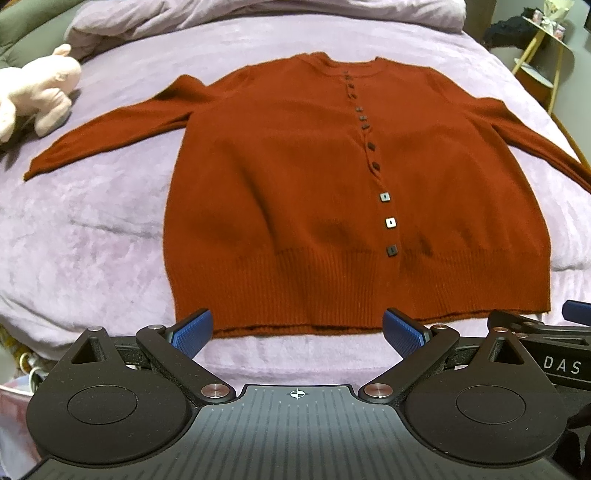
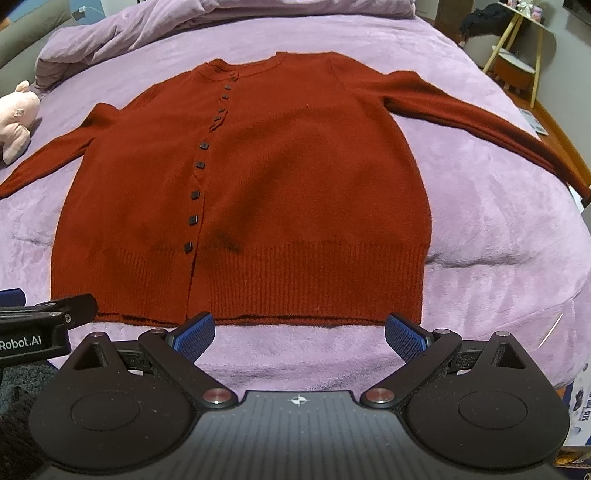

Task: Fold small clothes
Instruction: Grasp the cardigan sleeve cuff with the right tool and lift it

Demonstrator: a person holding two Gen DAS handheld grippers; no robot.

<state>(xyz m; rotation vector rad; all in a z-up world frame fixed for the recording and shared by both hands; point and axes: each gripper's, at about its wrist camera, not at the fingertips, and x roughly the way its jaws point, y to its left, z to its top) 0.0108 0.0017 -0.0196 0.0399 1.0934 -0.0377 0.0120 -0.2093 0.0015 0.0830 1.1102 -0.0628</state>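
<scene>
Lay flat across the bed (image 1: 92, 229): rust cardigan (image 1: 295, 192), sleeves spread wide. Bare blanket free along the hem and on both flanks. Blocked toward the far left by plush toy (image 1: 37, 92), behind by bunched duvet (image 2: 155, 26).

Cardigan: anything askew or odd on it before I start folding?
The cardigan lies flat, buttoned, sleeves spread. The button placket wavers and puckers mid-chest rather than running straight, and a dark smudge sits just above the ribbed hem; stain or shadow, cannot tell.
</scene>
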